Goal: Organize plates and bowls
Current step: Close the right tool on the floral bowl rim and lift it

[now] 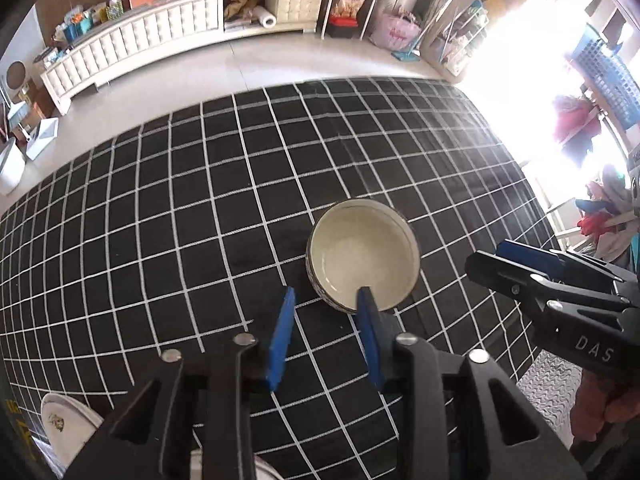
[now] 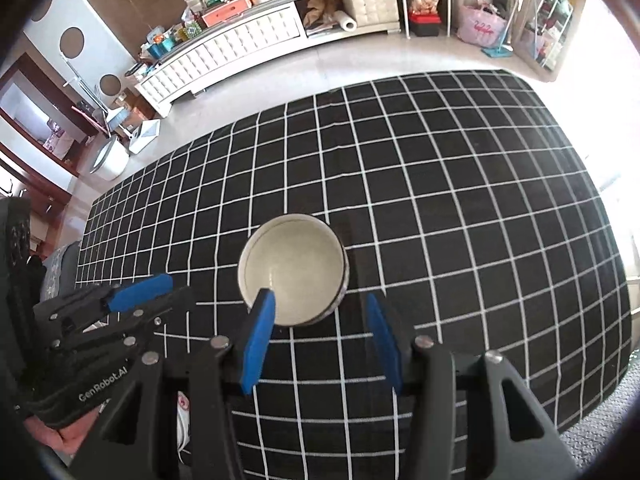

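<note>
My left hand-held gripper (image 1: pixel 326 300) and right hand-held gripper (image 2: pixel 320 300) both hang released over the unsorted bowl (image 1: pixel 363 258) mid-table (plates (image 1: pixel 64 426) wait near the near-left corner), nothing grasped yet.

You can read "DAS" on your right gripper (image 1: pixel 520 264) and "GenRobot.AI" on your left gripper (image 2: pixel 136 292).

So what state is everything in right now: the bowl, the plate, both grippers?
bowl: upright on the checked cloth, empty, not gripped.
plate: at the cloth's near edge, mostly hidden.
left gripper: open, one finger over the bowl's near rim.
right gripper: open, straddling the bowl's near rim, nothing held.
</note>
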A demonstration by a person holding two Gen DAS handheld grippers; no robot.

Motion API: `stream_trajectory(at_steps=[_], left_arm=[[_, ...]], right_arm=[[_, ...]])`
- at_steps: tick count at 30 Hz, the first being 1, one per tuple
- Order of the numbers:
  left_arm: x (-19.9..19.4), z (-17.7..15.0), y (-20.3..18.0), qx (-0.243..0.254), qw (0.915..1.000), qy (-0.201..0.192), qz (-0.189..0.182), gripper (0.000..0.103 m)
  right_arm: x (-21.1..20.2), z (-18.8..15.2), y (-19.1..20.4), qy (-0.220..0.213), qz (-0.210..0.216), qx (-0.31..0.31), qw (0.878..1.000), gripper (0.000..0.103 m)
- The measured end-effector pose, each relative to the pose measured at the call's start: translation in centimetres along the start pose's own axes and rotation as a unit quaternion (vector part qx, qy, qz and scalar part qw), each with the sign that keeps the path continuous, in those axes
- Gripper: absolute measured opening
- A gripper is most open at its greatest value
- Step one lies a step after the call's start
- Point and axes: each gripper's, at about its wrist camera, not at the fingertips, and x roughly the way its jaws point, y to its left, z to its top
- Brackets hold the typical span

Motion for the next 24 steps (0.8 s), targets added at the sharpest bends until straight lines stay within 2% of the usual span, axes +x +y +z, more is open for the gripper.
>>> stream_trajectory(at_steps=[1, 5, 8, 11, 12, 13, 15, 20, 24], left_arm=[[0.6, 0.3, 0.1, 0.000, 1.0000, 0.005, 0.002, 0.027], [3.0, 0.9, 0.3, -0.004, 0.9997, 0.024, 0.003, 0.024], [4.5, 1.1, 0.3, -0.004, 0.9994, 0.033, 0.007, 0.024], [5.7, 1.4, 0.3, 0.002, 0.9992, 0.038, 0.015, 0.020], [5.9, 1.5, 0.3, 0.004, 0.9991, 0.039, 0.018, 0.012], [6.3, 1.5, 0.2, 0.009, 0.9989, 0.039, 0.023, 0.010], [6.9, 1.5, 0.0, 0.013, 0.9988, 0.041, 0.025, 0.009], [8.3, 1.5, -0.3, 0.015, 0.9984, 0.046, 0.028, 0.008], [9.2, 1.2, -0.3, 0.022, 0.9984, 0.038, 0.035, 0.008]], right_arm=[[0.6, 0.3, -0.1, 0.001, 0.001, 0.002, 1.000, 0.043], [3.4, 1.2, -0.6, 0.024, -0.007, 0.013, 1.000, 0.041], [5.1, 1.4, -1.1, 0.038, -0.010, 0.018, 0.999, 0.035], [6.2, 1.4, -1.4, 0.045, -0.008, 0.018, 0.999, 0.026], [6.6, 1.4, -1.4, 0.046, -0.003, 0.014, 0.999, 0.020], [6.8, 1.4, -1.4, 0.049, -0.001, 0.012, 0.999, 0.018], [7.1, 1.3, -1.4, 0.051, -0.006, 0.006, 0.999, 0.014], [7.1, 0.8, -1.3, 0.052, -0.009, -0.006, 0.999, 0.009], [6.9, 0.3, -1.0, 0.044, -0.029, -0.032, 0.998, 0.009]])
